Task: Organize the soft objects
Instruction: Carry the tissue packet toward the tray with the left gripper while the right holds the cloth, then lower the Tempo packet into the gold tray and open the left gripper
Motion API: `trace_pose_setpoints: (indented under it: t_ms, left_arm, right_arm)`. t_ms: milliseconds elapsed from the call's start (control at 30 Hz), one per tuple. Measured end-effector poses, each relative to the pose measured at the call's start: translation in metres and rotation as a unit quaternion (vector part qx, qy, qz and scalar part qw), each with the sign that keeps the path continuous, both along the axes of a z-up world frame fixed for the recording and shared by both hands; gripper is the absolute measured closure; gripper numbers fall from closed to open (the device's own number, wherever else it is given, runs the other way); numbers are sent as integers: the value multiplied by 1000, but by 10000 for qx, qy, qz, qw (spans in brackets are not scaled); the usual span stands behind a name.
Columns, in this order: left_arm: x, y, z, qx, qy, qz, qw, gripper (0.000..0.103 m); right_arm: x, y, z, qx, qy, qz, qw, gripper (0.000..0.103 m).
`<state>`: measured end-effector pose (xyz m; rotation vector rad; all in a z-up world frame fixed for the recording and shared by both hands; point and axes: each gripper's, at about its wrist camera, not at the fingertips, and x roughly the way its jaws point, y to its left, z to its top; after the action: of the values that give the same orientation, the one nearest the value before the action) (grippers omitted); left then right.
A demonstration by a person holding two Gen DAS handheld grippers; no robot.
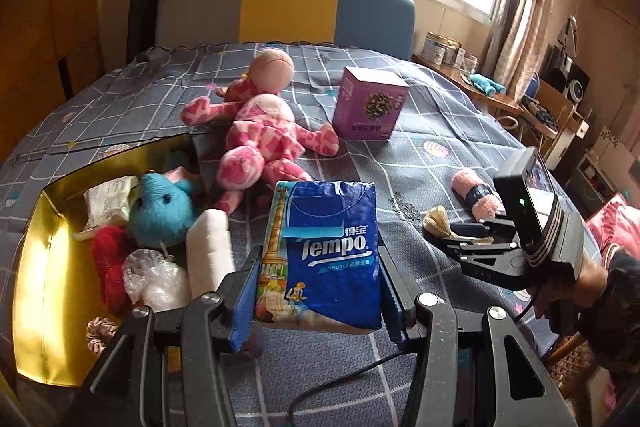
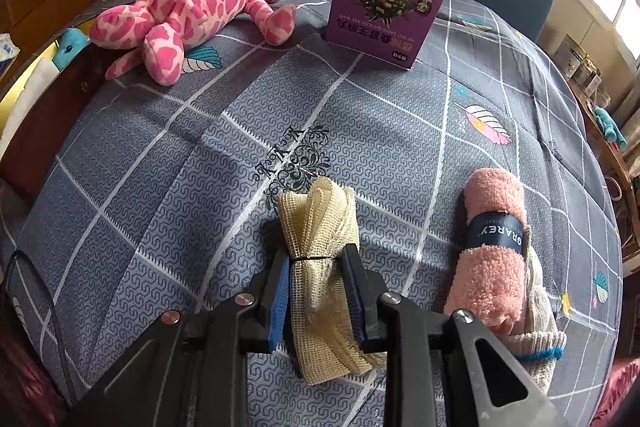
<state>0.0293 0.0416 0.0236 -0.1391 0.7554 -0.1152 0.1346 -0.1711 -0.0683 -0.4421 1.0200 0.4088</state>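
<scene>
Blue tissue pack (image 1: 332, 251) clamped in left fingers (image 1: 250, 291) | right fingers (image 2: 280, 291) grip mesh cloth (image 2: 320, 267), its near end hidden.

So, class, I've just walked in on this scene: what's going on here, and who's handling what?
A person is sorting soft things on a bed, with a handheld gripper in each hand. The left gripper has its jaws closed on a blue tissue pack, held beside a gold-lined box that already contains a blue plush toy and other soft items. The right gripper clamps a cream mesh cloth lying on the bedspread. A rolled pink towel, a pink giraffe plush and a purple carton still lie out.
</scene>
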Motion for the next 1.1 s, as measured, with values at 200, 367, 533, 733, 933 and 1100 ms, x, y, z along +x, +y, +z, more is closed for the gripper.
trace_pose_setpoints:
  t_ms: [200,367,533,733,933,1100]
  left_arm:
    - [-10,63,12,-272,-73,726,9970,50]
    - [-29,128,8,-312,-21,1604,9866,50]
    - [-50,186,-14,-388,311,2403,9694,50]
    - [-63,216,-40,-632,615,2803,9559,50]
    - [-50,220,-52,-888,772,2773,9536,50]
    - [-23,227,-57,-857,943,2707,9542,50]
  right_arm:
    - [-1,0,0,-32,-37,34,10000,76]
    - [-2,2,0,-101,-80,76,9999,76]
    - [-3,3,0,-141,-101,95,9998,76]
    - [-3,3,0,-197,-134,114,9997,76]
    - [-4,4,-1,-231,-169,113,9995,76]
    - [-4,4,-1,-235,-177,108,9995,76]
